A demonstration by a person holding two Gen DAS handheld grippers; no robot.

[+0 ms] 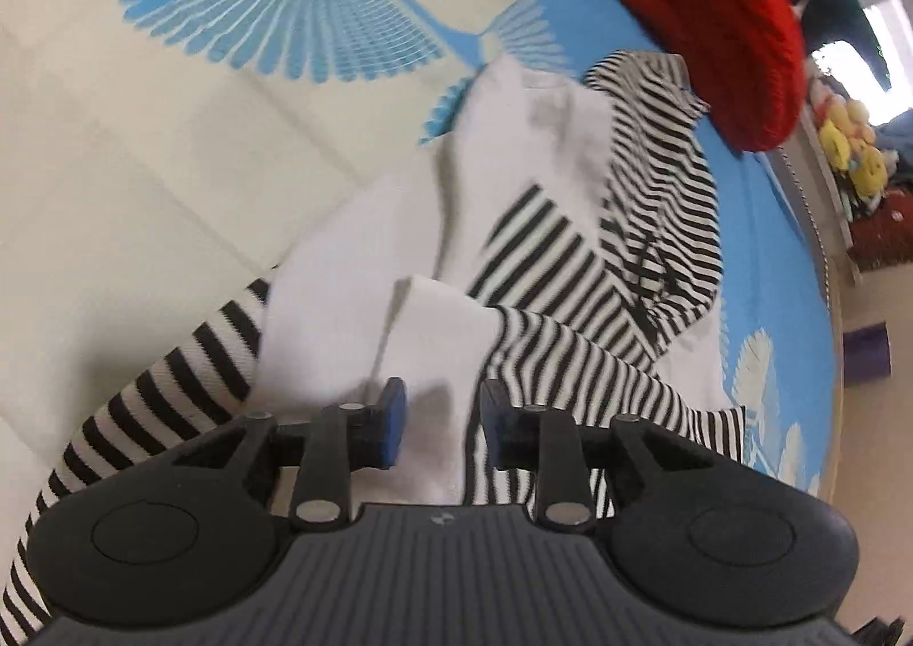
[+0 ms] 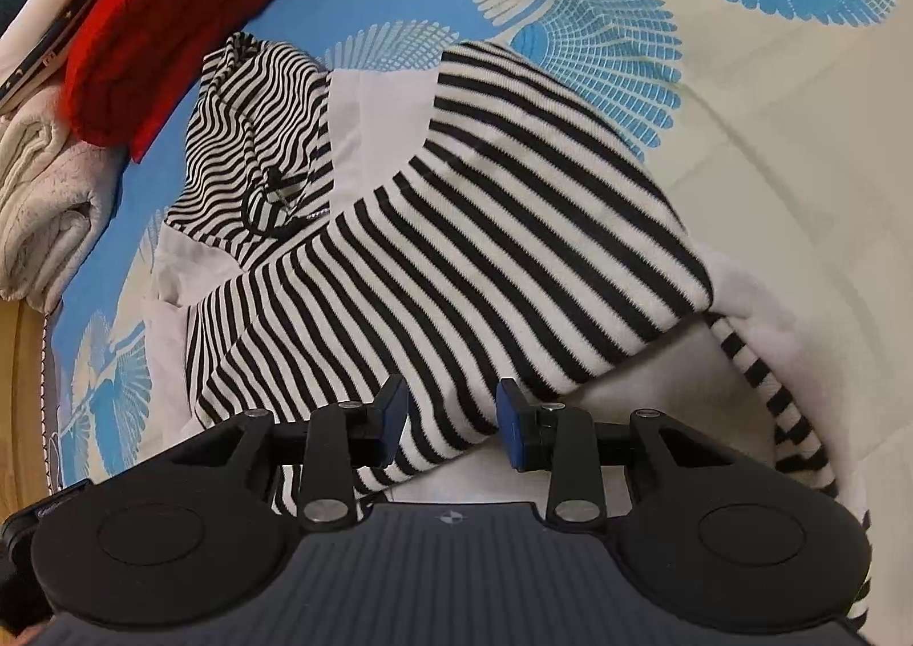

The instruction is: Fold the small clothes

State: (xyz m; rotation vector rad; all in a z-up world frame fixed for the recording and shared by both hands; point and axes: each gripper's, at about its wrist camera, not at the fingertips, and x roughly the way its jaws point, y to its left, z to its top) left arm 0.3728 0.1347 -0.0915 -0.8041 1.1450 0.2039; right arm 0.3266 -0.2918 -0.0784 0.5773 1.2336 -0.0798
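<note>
We judge fold half done: top [image 2: 456, 223] rumpled, sleeve [image 2: 764, 378] loose | left gripper [image 1: 442, 426], right gripper [image 2: 451, 423]: jaws apart, empty

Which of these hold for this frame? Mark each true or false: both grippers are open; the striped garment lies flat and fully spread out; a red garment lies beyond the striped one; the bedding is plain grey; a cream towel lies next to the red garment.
1. Both grippers are open: true. The left gripper and right gripper each show a gap between the pads.
2. The striped garment lies flat and spread out: false. It is bunched, with layers overlapping.
3. A red garment lies beyond it: true.
4. The bedding is plain grey: false. It is cream and blue, patterned.
5. A cream towel lies next to the red garment: true.
</note>
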